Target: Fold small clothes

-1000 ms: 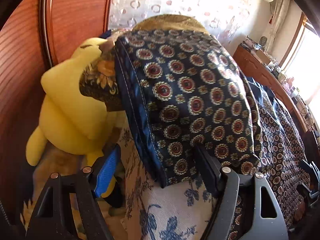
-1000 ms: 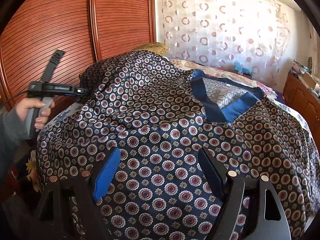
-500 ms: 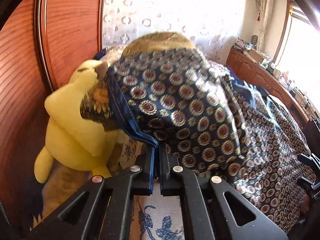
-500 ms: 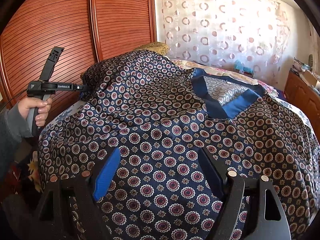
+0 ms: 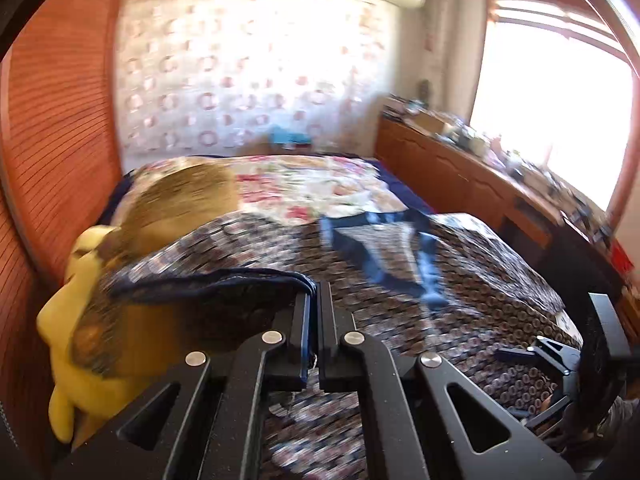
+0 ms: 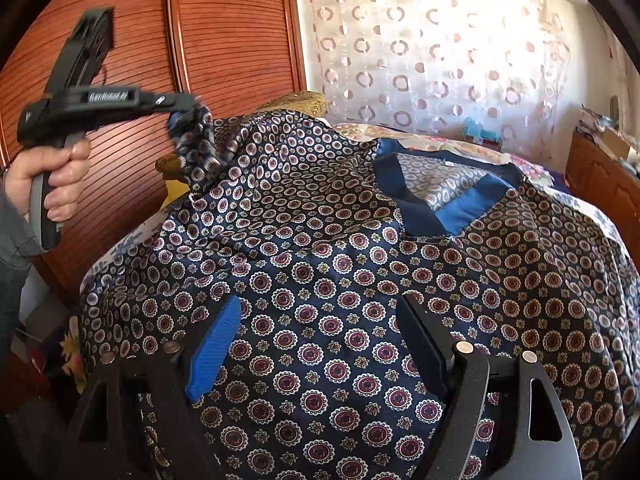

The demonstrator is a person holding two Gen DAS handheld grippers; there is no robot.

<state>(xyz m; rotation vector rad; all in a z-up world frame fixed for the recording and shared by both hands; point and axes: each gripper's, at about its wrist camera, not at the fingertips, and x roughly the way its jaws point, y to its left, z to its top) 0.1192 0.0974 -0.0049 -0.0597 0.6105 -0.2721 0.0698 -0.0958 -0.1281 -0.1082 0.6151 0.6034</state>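
Note:
A dark blue patterned shirt [image 6: 360, 264] with red and white medallions and a plain blue V-neck collar [image 6: 452, 196] lies spread over the bed. My left gripper [image 5: 316, 292] is shut on the hem of its sleeve [image 5: 208, 280] and holds it lifted; in the right wrist view this left gripper [image 6: 180, 106] is raised at the upper left with the cloth hanging from it. My right gripper [image 6: 320, 320] hovers low over the shirt's lower part, open, with only flat cloth under its fingers.
A yellow plush toy [image 5: 76, 344] leans at the bed's left edge against the wooden wardrobe doors [image 6: 224, 40]. A wooden sideboard [image 5: 460, 176] crowded with small things runs along the right under the window. A flowered bedspread [image 5: 312, 184] lies behind the shirt.
My left gripper shut on the sleeve hem and rose with it, lifting the cloth off the plush toy. The right gripper has stayed where it was, open.

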